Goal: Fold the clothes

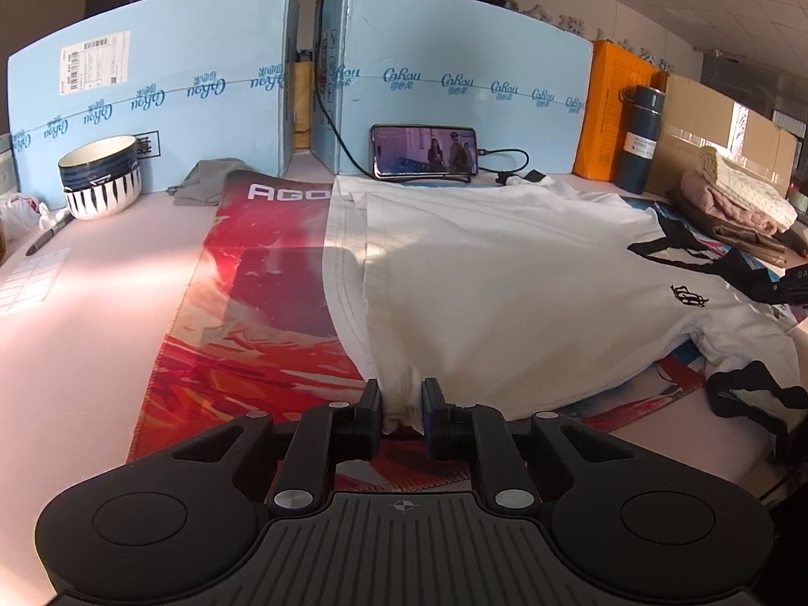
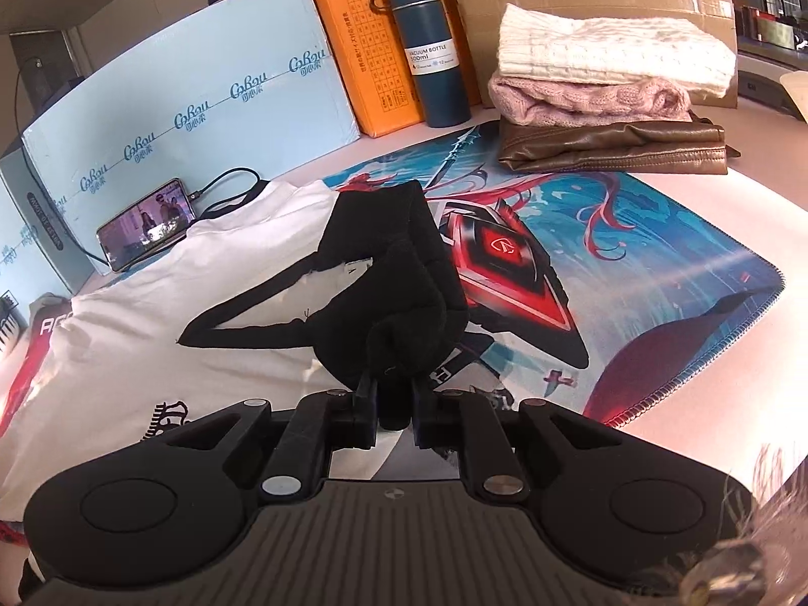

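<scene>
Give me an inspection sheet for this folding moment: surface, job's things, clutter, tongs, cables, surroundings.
Surface: pinkish table with a printed red and blue desk mat on it.
Job's things: white T-shirt with black trim spread on the mat; folded clothes stack at the far right.
Clutter: stacked bowls, pen, grey cloth, phone playing video, vacuum bottle.
Tongs: left tongs shut on white fabric of the shirt; right tongs shut on its black sleeve.
Cables: charging cable plugged into the phone, lying behind the shirt.
Surroundings: blue boxes, orange box, cardboard behind; a person's head behind the boxes.
</scene>
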A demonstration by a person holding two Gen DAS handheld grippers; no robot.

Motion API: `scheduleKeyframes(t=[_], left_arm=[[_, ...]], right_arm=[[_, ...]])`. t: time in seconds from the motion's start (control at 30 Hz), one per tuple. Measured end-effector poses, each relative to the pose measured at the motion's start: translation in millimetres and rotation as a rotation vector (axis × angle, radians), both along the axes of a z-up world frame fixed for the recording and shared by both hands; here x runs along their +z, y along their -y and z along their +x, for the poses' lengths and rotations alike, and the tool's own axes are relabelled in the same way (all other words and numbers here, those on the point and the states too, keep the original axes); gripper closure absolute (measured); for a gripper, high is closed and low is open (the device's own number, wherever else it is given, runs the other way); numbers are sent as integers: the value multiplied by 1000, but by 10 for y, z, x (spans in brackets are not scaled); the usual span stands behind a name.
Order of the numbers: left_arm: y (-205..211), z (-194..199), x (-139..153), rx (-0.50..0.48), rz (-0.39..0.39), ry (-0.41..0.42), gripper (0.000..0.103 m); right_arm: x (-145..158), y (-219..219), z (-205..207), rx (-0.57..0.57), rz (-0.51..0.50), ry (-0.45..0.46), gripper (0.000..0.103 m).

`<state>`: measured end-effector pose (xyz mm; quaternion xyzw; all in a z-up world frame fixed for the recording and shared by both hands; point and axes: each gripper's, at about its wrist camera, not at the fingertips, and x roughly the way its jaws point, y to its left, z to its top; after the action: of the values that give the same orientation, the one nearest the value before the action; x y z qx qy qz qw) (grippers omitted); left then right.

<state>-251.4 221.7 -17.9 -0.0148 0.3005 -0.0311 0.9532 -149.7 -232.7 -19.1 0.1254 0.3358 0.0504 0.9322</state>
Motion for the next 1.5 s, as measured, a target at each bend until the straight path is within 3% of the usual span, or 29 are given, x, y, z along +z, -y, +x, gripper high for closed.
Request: scheduleKeyframes(t=[0.03,0.1,0.17,0.2,0.3,0.47,0.57,0.6,0.63,0.67,0.7,0.87,1.0,1.1,1.17,1.2,1.3,1.37,1.43,1.5], left_arm=[[-30,-2,24,15,22,4,80],[-106,1,99,58,68,34,76],[-205,97,224,83,53,100,49],[-261,167,298,91,34,139,44],[-397,606,461,56,-52,210,43],[-396,1552,317,-38,-152,95,50],[-371,2078,195,-93,-196,15,51],[-328,2131,128,-101,-174,-7,51],[-284,2183,61,-108,-152,-30,58],[-246,2222,-1,-116,-130,-48,90],[-225,2206,-37,-127,-109,-52,102],[-180,1885,50,-146,-67,17,102],[-250,1821,97,-117,-67,9,99],[-406,1793,104,-47,-129,24,87],[-525,1677,135,-6,-178,53,70],[-566,1602,156,9,-190,71,68],[-493,1313,207,-17,-164,109,62],[-358,1113,221,-55,-125,126,47],[-197,918,230,-96,-78,145,46],[-7,734,249,-176,-25,194,39]], right_arm=[[17,-7,15,-4,-23,-1,81],[86,-13,9,-47,-85,14,52],[199,-28,-27,-50,-127,96,51],[257,-36,-45,-50,-147,140,49],[386,-231,-1,117,-58,219,42],[342,-901,144,564,172,137,37],[287,-1327,108,738,162,111,36],[272,-1410,82,773,150,113,34],[257,-1457,71,793,147,105,33],[243,-1496,63,808,147,94,33],[229,-1536,55,824,146,83,33],[164,-1594,21,863,129,48,33],[129,-1604,-7,889,145,38,33],[147,-1602,-86,895,138,58,33],[159,-1543,-155,899,118,79,33],[165,-1510,-190,901,108,90,32],[165,-1378,-310,910,89,102,31],[158,-1314,-358,913,83,107,29],[152,-1252,-399,909,80,112,29],[155,-1200,-423,889,92,123,29]])
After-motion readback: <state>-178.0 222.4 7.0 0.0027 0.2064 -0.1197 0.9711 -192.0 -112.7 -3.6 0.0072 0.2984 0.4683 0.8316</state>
